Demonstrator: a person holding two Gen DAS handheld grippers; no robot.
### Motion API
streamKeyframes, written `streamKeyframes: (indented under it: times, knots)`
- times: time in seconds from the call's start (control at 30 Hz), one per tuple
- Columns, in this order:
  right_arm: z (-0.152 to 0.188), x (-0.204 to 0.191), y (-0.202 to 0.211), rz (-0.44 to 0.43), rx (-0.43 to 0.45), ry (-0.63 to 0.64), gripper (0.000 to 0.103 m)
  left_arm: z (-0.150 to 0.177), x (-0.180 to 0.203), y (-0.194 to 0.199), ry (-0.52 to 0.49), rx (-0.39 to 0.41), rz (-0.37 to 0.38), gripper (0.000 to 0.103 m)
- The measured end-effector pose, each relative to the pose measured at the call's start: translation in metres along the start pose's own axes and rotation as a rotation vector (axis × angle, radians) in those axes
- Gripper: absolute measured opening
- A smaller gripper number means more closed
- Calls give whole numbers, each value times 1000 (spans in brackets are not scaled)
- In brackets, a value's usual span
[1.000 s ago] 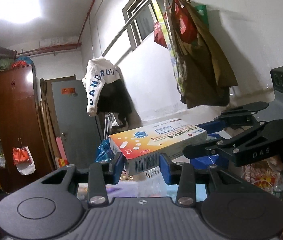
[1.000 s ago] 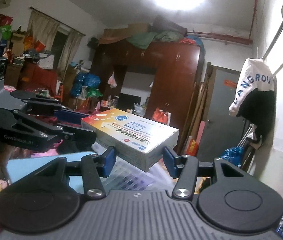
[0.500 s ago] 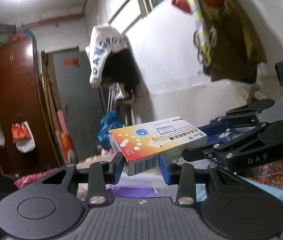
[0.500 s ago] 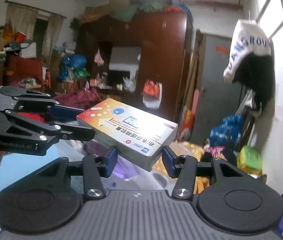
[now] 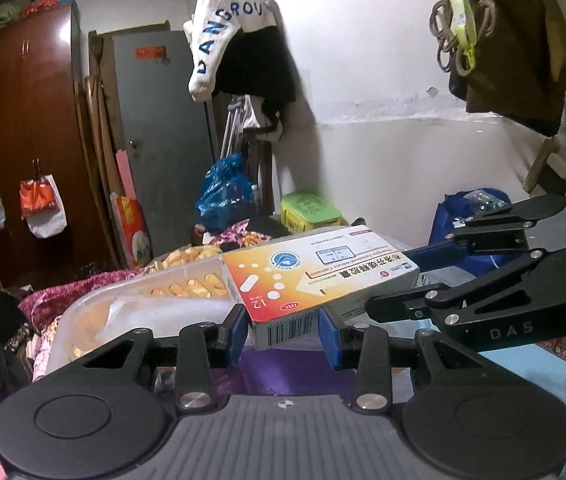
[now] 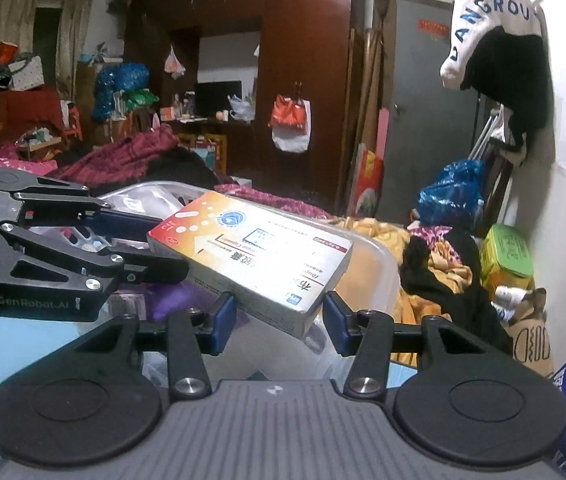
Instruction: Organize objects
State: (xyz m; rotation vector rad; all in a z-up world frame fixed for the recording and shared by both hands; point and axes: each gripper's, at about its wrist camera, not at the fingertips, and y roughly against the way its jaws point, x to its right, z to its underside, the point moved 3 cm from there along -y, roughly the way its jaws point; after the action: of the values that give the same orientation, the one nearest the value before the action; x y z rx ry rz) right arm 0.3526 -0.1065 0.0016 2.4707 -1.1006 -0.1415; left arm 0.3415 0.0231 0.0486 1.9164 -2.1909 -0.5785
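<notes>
A white and orange medicine box [image 5: 315, 276] hangs in the air, held at both ends. My left gripper [image 5: 283, 332] is shut on its barcode end, blue pads [image 5: 239, 326] pressed on both sides. My right gripper [image 6: 279, 320] is shut on the opposite end of the box [image 6: 255, 248], which lies skewed between its pads. In each wrist view the other gripper reaches in from the side: the right gripper [image 5: 387, 280] from the right, the left gripper [image 6: 173, 246] from the left. Just under the box stands a clear plastic container [image 5: 123, 300], also in the right wrist view [image 6: 379, 272].
Patterned bedding and clothes [image 6: 123, 156] lie around the container. A green lidded bin [image 5: 310, 212] and a blue plastic bag [image 5: 223, 192] stand by the white wall. A dark wardrobe [image 5: 31, 120] and a grey door [image 6: 423, 120] close off the back. A light blue surface [image 5: 543, 376] lies below.
Both grippers have carried the box across the room and tipped downward. The ceiling light has left the views, and the clear container and bedding have come into sight beneath the box.
</notes>
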Motion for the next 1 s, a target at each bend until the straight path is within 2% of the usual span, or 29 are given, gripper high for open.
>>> streamKeyframes:
  times: [0.17,0.27,0.3,0.33,0.37,0.47,0.57,0.67,0.83,1.0]
  knots:
    - [0,6,-3,-3,-20,-15,53,1,-1,-4,-1,-3,-3,43]
    - [-3,9,-2,-7,-16,-16,58,0,1,-3,-4,16,-14,44]
    - [-2,7,1,-8,-6,-12,65,0,1,-1,-7,24,-29,45]
    - [-3,7,2,-10,3,-13,75,1,1,0,-8,26,-42,51]
    - [-3,7,5,-9,16,-14,79,2,1,1,-8,27,-48,59]
    - [-6,7,11,17,45,-11,86,2,1,7,-15,55,-77,74]
    - [-7,7,16,39,70,-10,103,1,-3,17,10,90,-114,87]
    - [-8,7,21,55,104,-18,103,1,-9,28,50,110,-102,93]
    - [-7,7,30,39,111,-75,103,4,-16,50,54,88,-110,95]
    - [-1,-5,55,21,171,-73,103,7,-16,84,44,74,-157,95]
